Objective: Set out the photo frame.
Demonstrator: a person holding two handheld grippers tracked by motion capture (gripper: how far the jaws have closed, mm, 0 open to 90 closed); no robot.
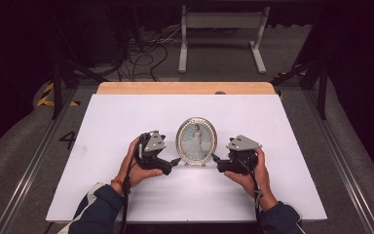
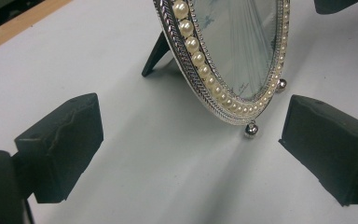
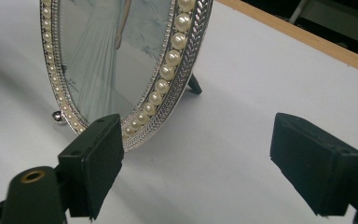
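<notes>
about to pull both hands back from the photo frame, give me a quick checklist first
1. Photo frame stands upright on the white table: ok.
2. Back prop out behind it, on the table: ok.
3. Ball feet on the table: ok.
4. Left claw open, pads clear of the rim: ok.
5. Right claw open: ok; whether its near pad clears the rim: cannot tell.

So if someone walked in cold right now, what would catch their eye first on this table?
Most likely the oval silver picture frame edged with pearl beads, standing upright on its back strut in the middle of the white tabletop and holding a photo of a figure in a pale gown. Next, the left claw and right claw flanking its base, both with jaws open and nothing gripped.
</notes>
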